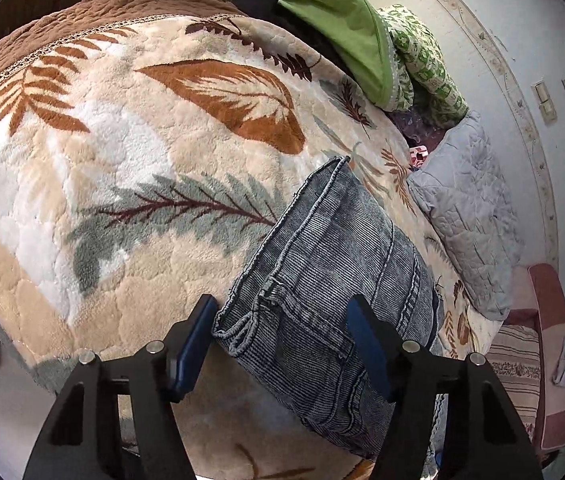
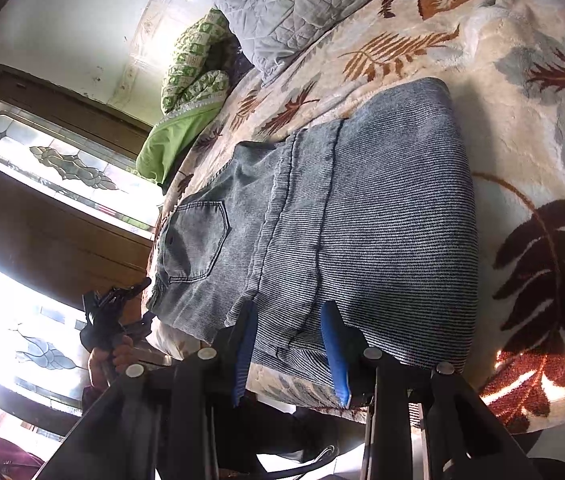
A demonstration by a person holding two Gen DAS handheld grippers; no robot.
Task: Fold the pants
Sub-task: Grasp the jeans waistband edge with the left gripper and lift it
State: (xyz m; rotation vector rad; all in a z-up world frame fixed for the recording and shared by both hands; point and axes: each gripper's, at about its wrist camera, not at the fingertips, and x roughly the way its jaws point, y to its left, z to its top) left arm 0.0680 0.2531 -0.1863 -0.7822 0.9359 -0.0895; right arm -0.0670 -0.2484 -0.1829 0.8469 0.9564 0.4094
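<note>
Left wrist view: the jeans lie folded on the blanket, lower middle of frame. The left gripper has its jaws spread around the near hem corner, pads not pressing as far as I can see

Right wrist view: jeans fill the centre, back pocket at left. The right gripper has its jaws pinching the near edge at the bottom

Denim looks thick, heavyish and floppy, not slippery, so I'd grab stacked hems or seams, they're stiffest
</note>
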